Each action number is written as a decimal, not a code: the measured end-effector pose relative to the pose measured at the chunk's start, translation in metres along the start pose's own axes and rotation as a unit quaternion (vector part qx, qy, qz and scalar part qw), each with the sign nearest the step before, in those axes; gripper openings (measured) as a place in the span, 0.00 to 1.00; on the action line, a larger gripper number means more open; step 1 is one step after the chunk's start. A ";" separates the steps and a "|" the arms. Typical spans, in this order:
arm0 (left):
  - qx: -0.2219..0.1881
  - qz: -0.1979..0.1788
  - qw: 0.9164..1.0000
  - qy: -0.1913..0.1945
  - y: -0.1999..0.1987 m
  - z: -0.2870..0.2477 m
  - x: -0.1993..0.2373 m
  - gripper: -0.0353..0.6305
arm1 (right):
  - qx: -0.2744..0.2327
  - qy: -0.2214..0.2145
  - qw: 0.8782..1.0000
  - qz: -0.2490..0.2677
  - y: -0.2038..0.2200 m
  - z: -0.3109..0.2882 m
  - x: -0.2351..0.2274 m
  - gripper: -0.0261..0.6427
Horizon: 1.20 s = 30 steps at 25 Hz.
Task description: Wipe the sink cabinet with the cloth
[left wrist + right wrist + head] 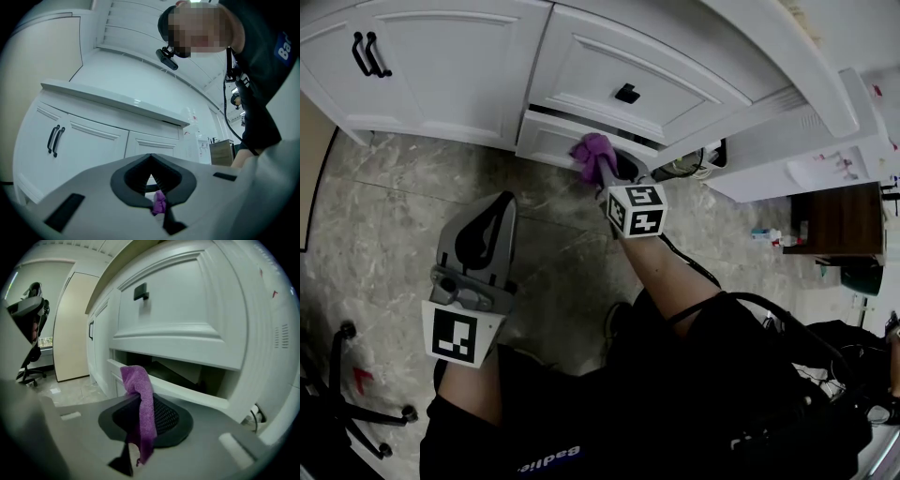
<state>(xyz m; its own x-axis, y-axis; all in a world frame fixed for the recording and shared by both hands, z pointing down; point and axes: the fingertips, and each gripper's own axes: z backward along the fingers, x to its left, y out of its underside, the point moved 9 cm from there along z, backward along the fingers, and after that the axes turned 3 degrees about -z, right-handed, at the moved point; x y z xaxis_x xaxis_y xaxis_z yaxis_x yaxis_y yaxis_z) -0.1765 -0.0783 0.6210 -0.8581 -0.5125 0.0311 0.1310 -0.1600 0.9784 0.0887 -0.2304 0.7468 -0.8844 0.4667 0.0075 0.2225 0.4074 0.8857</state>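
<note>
My right tool (607, 174) pinches the purple cloth (592, 150) at the top edge of the sink cabinet (609, 66)'s open lower drawer (546, 141); my left tool (502, 201), pressed together and empty, hangs over the floor (384, 216)

Left gripper (150, 157) jaws meet at tips, nothing gripped. Beyond: white sink cabinet (93, 140), two black handles (55, 139) (left door). Purple cloth (159, 202) glimpsed through jaw gap.

Only legible print: white letters on the person's black shirt (548, 459), upside down in the head view, beginning "Ba"; the rest is unclear.
</note>
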 end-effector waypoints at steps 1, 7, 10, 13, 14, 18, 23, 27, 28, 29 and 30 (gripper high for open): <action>0.002 0.002 1.000 0.001 0.001 -0.002 -0.001 0.05 | 0.004 0.010 1.000 -0.003 0.004 0.005 -0.008 0.13; -0.013 0.015 1.000 0.004 0.001 -0.013 -0.003 0.05 | 0.026 0.077 0.996 -0.045 0.028 0.037 -0.057 0.13; -0.012 0.014 1.000 0.004 0.000 -0.015 -0.005 0.05 | 0.037 0.111 0.990 -0.084 0.039 0.049 -0.076 0.13; -0.003 0.013 1.000 -0.004 0.000 -0.011 -0.003 0.05 | 0.046 0.099 0.990 -0.092 0.043 0.045 -0.063 0.13; 0.000 0.012 1.000 -0.008 0.000 -0.008 -0.002 0.05 | 0.049 0.080 0.992 -0.088 0.045 0.040 -0.050 0.13; 0.004 0.008 1.000 -0.023 -0.005 0.001 -0.001 0.05 | 0.058 -0.019 0.996 -0.063 0.051 0.000 0.019 0.13; 0.001 -0.007 0.999 -0.031 -0.016 0.016 -0.006 0.05 | 0.058 -0.106 0.992 -0.029 0.054 -0.061 0.089 0.13; 0.009 -0.009 0.999 -0.038 -0.019 0.030 -0.008 0.05 | 0.077 -0.117 0.989 -0.044 0.061 -0.099 0.105 0.13; 0.012 -0.011 0.999 -0.038 -0.019 0.033 -0.008 0.05 | 0.084 -0.114 0.989 -0.048 0.065 -0.107 0.105 0.13; 0.014 -0.012 0.999 -0.039 -0.018 0.034 -0.008 0.05 | 0.089 -0.107 0.989 -0.050 0.069 -0.112 0.101 0.13; 0.015 -0.011 0.999 -0.039 -0.017 0.035 -0.008 0.05 | 0.093 -0.097 0.990 -0.051 0.072 -0.115 0.096 0.13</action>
<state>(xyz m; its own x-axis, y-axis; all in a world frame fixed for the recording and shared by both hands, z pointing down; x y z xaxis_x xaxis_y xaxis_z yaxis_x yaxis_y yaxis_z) -0.1895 -0.0415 0.6112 -0.8970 -0.4413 0.0244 0.0982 -0.1452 0.9845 -0.0272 -0.2469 0.8651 -0.8142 0.5509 -0.1833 0.2243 0.5898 0.7758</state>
